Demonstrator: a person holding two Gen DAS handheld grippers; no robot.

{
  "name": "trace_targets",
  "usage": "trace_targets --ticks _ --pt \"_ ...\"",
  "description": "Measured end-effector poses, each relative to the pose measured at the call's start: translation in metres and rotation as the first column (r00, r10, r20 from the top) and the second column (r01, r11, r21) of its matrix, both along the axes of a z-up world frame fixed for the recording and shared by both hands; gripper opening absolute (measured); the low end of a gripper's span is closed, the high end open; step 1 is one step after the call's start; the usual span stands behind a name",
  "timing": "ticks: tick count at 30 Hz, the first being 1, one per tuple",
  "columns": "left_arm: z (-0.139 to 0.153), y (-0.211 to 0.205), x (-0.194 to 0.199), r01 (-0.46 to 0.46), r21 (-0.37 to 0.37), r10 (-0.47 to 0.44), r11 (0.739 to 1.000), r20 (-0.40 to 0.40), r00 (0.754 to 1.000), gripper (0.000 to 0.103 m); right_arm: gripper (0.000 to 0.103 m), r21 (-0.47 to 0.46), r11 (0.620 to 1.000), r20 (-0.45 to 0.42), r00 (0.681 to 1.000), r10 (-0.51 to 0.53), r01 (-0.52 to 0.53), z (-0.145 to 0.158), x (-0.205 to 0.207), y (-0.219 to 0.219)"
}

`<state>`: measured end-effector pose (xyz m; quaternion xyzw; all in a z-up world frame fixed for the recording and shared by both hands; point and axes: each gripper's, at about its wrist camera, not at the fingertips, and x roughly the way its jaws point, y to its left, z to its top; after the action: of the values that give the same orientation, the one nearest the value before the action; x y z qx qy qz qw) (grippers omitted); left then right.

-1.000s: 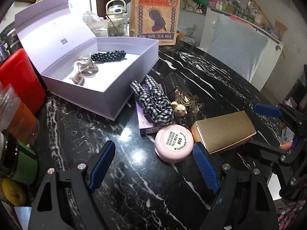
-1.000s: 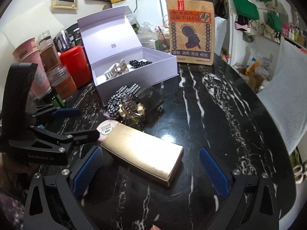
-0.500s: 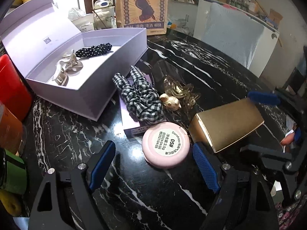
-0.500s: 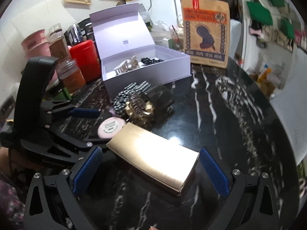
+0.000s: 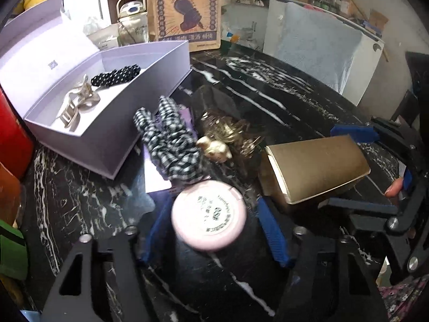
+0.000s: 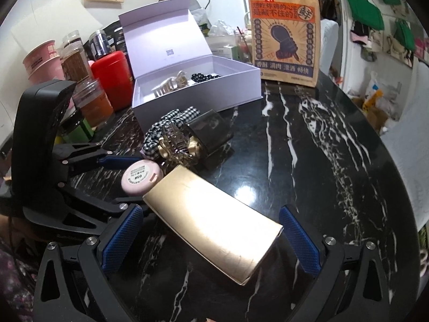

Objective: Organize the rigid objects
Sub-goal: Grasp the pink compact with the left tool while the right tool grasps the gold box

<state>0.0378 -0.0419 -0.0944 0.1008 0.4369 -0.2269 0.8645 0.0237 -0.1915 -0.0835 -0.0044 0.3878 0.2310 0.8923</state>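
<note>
A round pink compact (image 5: pixel 209 218), label side up, lies between the blue pads of my left gripper (image 5: pixel 211 232), whose jaws are closing. The left pad is at its rim and a narrow gap shows at the right pad (image 5: pixel 270 230). The compact (image 6: pixel 140 177) also appears in the right wrist view beside the left gripper (image 6: pixel 112 182). A long gold box (image 6: pixel 211 228) lies flat between the wide-apart fingers of my right gripper (image 6: pixel 210 237), which is open. The open lilac box (image 5: pixel 112 123) holds a silver clip and a dotted scrunchie.
A checked scrunchie (image 5: pixel 171 145), a gold claw clip (image 5: pixel 228 131) and a dark square block (image 6: pixel 211 134) crowd the black marble table (image 6: pixel 308 147) between box and compact. Jars and a red tin (image 6: pixel 112 77) line the left. A paper bag (image 6: pixel 285 35) stands behind.
My left gripper moved forward and down over the pink compact and its jaws narrowed around it. The right gripper stayed open over the gold box, only edging closer.
</note>
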Motion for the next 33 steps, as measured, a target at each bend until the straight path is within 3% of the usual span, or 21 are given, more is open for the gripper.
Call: trace_targets --ticks 2,8,17,19,23,28,33 --pt "0.001 -0.001 0.001 -0.002 -0.004 0.002 1.000 0.004 1.000 0.050 0.103 0.001 1.000 -0.004 1.000 -0.002 0.002 -0.001 -0.001 -0.001" --pt "0.002 -0.001 -0.003 0.019 0.003 -0.019 1.000 -0.009 1.000 0.050 0.103 0.036 0.999 -0.023 1.000 0.017 -0.016 -0.004 -0.001 -0.002" --pt "0.003 0.020 -0.011 -0.042 0.010 0.042 0.999 -0.022 0.999 0.050 0.101 0.077 0.997 -0.094 0.996 0.001 0.006 -0.010 0.003 -0.001" --pt "0.002 0.024 -0.011 -0.054 0.009 0.054 0.999 -0.020 0.998 0.050 0.081 0.036 0.999 -0.086 0.996 0.007 -0.004 -0.010 0.002 0.004" --pt "0.002 0.025 -0.013 -0.064 0.007 0.064 0.998 -0.015 0.998 0.050 0.062 -0.010 0.999 -0.073 0.997 0.035 -0.036 -0.010 -0.005 0.012" --pt "0.003 0.028 -0.016 -0.072 0.005 0.072 0.997 -0.012 0.997 0.050 0.048 -0.021 0.999 -0.068 0.997 0.035 -0.037 -0.010 -0.014 0.015" --pt "0.003 0.032 -0.022 -0.089 0.002 0.089 0.996 -0.008 0.996 0.050 0.046 -0.005 1.000 -0.065 0.998 0.015 -0.015 -0.008 -0.023 0.014"
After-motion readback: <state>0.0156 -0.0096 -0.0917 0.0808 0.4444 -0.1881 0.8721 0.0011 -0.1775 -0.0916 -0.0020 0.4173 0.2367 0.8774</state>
